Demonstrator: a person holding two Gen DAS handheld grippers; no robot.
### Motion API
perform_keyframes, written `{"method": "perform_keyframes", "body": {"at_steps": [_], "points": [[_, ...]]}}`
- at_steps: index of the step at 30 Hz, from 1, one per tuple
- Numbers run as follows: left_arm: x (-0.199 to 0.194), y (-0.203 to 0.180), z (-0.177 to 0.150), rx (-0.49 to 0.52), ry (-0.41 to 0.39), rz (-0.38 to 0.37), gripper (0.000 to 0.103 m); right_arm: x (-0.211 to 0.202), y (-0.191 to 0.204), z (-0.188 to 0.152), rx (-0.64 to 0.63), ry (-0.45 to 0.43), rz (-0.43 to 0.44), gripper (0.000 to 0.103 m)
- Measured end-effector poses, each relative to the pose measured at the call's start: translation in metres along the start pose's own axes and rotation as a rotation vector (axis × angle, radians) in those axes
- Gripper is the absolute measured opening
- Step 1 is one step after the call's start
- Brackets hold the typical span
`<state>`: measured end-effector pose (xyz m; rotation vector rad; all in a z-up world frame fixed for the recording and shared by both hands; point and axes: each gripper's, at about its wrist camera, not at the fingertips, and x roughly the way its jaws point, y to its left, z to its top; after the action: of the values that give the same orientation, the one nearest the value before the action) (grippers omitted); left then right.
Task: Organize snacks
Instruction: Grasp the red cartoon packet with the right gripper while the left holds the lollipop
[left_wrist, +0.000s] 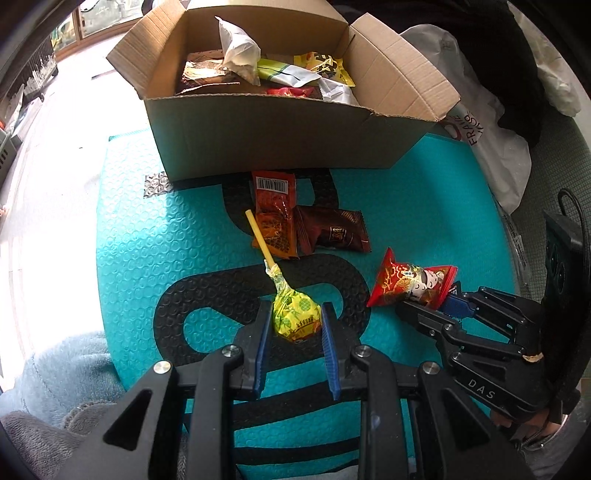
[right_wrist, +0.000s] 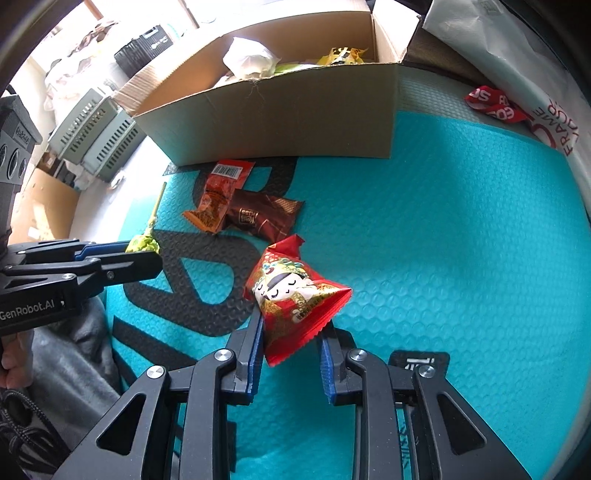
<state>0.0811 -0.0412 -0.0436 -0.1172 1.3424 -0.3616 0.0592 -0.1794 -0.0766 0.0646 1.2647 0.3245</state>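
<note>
My left gripper (left_wrist: 295, 317) is shut on the yellow-wrapped lollipop (left_wrist: 293, 315), whose yellow stick (left_wrist: 260, 240) points away toward the box. My right gripper (right_wrist: 291, 325) is shut on a red snack packet with a cartoon face (right_wrist: 295, 295); it also shows in the left wrist view (left_wrist: 410, 284). An orange-red packet (left_wrist: 275, 214) and a brown packet (left_wrist: 332, 232) lie together on the teal mat (left_wrist: 424, 206). The open cardboard box (left_wrist: 280, 125) behind them holds several snacks.
A white plastic bag (left_wrist: 491, 140) lies right of the box. A red wrapper (right_wrist: 495, 103) lies on the mat's far right edge. Grey fabric (left_wrist: 62, 373) lies at the near left. Grey crates (right_wrist: 96, 129) stand at the left.
</note>
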Motion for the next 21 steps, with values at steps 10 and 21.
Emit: {"method": "perform_keyframes", "body": {"at_steps": [10,21], "points": [[-0.012,-0.001,-0.007,0.0,-0.026,0.002,0.024,-0.012,0.003,-0.004,-0.036,-0.016,-0.07,0.063],[-0.025,0.003,-0.013,-0.024,-0.049,0.011,0.024,-0.001,0.025,0.022,-0.229,-0.026,-0.054,0.07]]}}
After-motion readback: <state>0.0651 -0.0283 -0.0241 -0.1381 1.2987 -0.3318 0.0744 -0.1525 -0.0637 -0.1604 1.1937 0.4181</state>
